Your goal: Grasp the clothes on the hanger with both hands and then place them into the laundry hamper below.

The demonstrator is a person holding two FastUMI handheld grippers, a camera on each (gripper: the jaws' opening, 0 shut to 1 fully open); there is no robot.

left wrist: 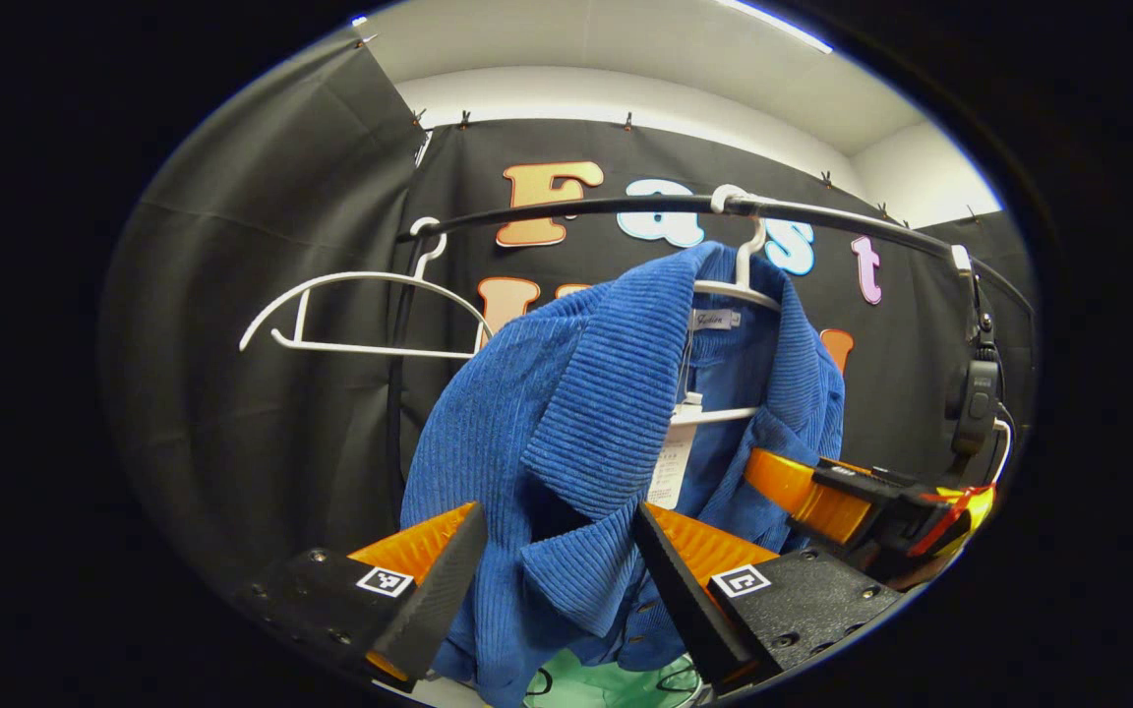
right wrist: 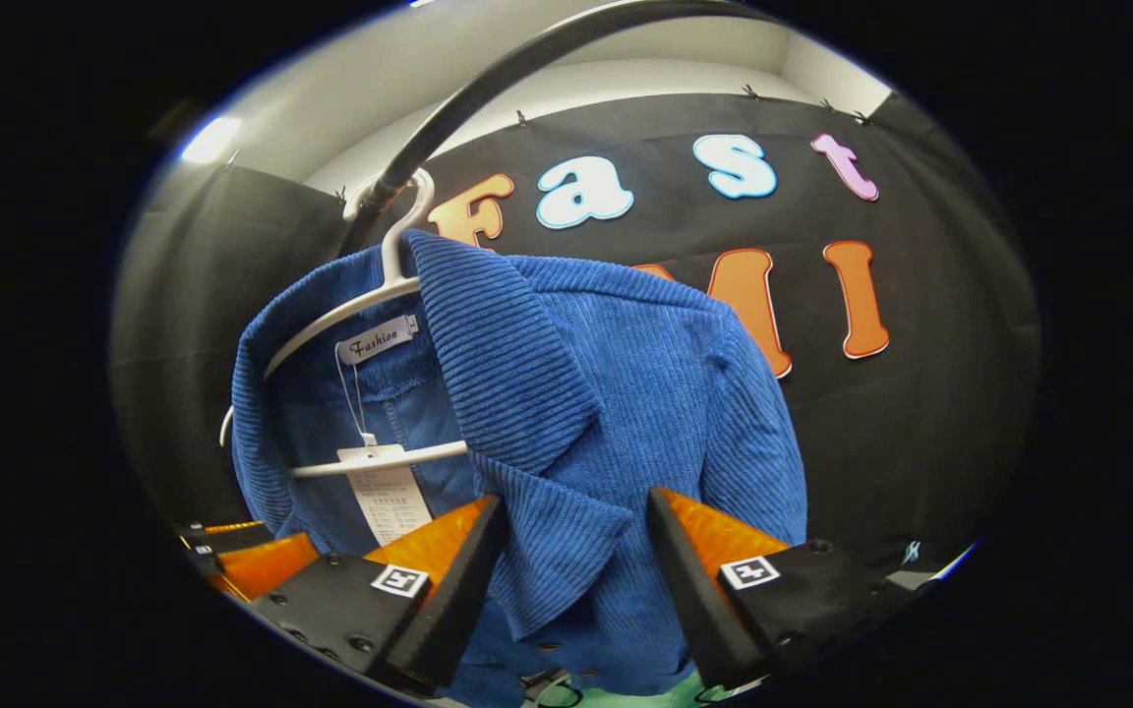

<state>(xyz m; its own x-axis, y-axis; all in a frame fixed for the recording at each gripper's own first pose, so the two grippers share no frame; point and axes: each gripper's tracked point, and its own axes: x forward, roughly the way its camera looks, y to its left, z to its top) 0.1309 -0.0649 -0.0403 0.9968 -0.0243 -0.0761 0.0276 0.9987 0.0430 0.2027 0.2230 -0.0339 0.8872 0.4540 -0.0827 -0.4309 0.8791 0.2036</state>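
Here, in the left gripper view, one blue corduroy jacket (left wrist: 566, 413) hangs on one white hanger (left wrist: 739, 285) hooked over a dark rail (left wrist: 626, 206). A second white hanger (left wrist: 360, 315) hangs bare on the same rail, to the left and apart from the jacket, so there are two hangers and one garment. One paper tag (left wrist: 673, 457) dangles inside the open front of the jacket. The left gripper (left wrist: 562, 580) has its two fingers spread wide, released, with the jacket's lapel hanging between them; whether either finger touches the cloth cannot be told. The other gripper (left wrist: 822, 497) shows at the right edge of the jacket, near its far side. A patch of green (left wrist: 616, 683) shows below the hem, too little of it to say what it is

In the right gripper view, the same single jacket (right wrist: 606, 393) hangs on its hanger (right wrist: 370, 295), whose hook sits on the rail (right wrist: 488, 88). One neck label (right wrist: 378, 339) and one paper tag (right wrist: 389, 497) show inside the collar. The right gripper (right wrist: 576, 580) is also spread open, its two fingers on either side of the lower lapel, gripping nothing. Part of the other gripper (right wrist: 252, 560) appears at the lower left, beside the jacket's opposite front edge
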